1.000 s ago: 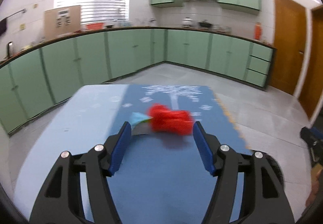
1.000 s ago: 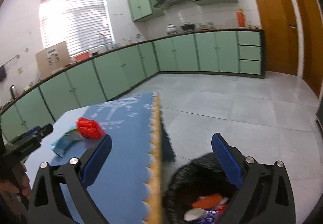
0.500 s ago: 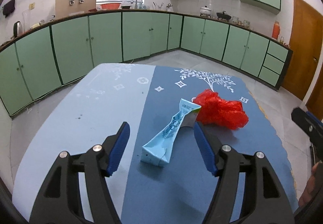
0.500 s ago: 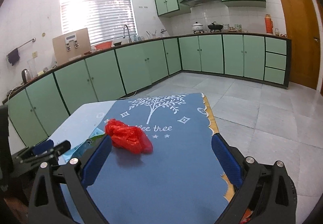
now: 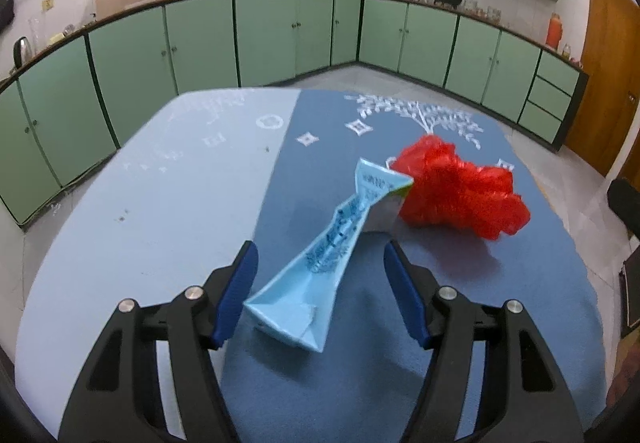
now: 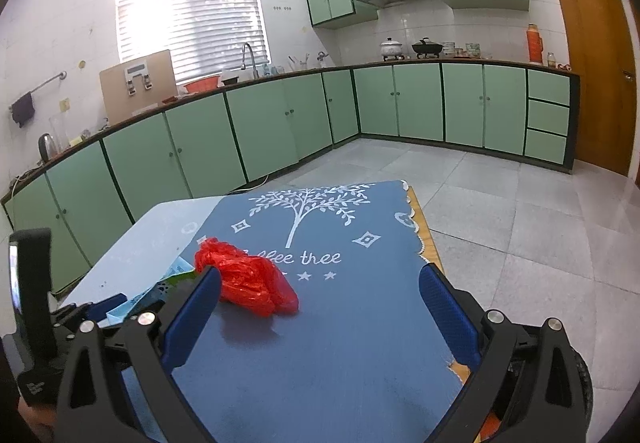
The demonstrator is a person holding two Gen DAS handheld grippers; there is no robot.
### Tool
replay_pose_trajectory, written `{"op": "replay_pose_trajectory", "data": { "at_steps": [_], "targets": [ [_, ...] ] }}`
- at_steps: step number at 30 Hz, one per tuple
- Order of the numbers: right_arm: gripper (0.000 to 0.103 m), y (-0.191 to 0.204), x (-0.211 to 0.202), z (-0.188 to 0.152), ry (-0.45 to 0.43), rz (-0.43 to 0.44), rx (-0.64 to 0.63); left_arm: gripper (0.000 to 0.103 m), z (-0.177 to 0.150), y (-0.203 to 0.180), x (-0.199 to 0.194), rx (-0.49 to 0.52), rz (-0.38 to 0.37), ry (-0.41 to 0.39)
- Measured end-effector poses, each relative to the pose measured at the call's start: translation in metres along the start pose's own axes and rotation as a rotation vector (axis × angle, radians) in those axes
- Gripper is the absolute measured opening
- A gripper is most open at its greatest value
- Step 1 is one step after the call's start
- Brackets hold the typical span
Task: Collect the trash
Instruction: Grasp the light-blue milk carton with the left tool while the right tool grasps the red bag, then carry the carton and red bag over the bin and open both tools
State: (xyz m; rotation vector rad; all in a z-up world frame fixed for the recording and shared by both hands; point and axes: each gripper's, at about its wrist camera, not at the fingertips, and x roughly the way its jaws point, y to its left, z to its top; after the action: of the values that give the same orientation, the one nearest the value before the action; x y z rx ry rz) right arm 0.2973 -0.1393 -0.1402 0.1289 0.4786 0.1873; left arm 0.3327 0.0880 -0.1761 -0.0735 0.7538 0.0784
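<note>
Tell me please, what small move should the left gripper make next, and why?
Probably ease forward and down a little more, then finish closing. The left gripper has the near end of the flattened blue carton between its jaws, which are closing, but the pads do not yet touch it. The red plastic bag lies beyond on the table.

Blue-clothed table (image 5: 168, 203) with crushed blue carton (image 5: 332, 255) touching crumpled red bag (image 5: 460, 191).

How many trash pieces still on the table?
2. Flattened blue carton lying between the left gripper's closing fingers, not pinched; crumpled red bag touching its far end. Nothing else visible.
</note>
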Motion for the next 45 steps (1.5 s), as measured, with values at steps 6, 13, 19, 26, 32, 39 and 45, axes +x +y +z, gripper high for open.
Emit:
{"op": "replay_pose_trajectory", "data": {
  "at_steps": [6,13,19,26,32,39,45],
  "targets": [
    [0.097,0.002,0.009,-0.002,0.032,0.03,-0.017,0.033,0.0,0.004,0.005,-0.038,-0.021,0.014],
    [0.097,0.016,0.032,-0.004,0.075,0.067,-0.047,0.032,0.003,0.017,-0.01,-0.093,0.053,-0.028],
    [0.095,0.033,0.052,-0.003,0.098,0.06,-0.057,0.032,0.01,0.024,-0.016,-0.1,0.094,-0.055],
    [0.082,0.044,0.073,-0.002,0.153,0.051,-0.069,0.032,0.015,0.03,-0.01,-0.082,0.099,-0.064],
    [0.041,0.049,0.093,-0.008,0.26,0.081,-0.089,0.032,0.012,0.036,-0.004,-0.101,0.091,-0.042],
    [0.013,0.048,0.081,-0.009,0.228,0.11,-0.082,0.032,0.012,0.034,-0.007,-0.102,0.089,-0.052],
    [0.011,0.04,0.058,-0.005,0.182,0.106,-0.059,0.032,0.009,0.027,-0.021,-0.093,0.068,-0.068]
  ]
}}
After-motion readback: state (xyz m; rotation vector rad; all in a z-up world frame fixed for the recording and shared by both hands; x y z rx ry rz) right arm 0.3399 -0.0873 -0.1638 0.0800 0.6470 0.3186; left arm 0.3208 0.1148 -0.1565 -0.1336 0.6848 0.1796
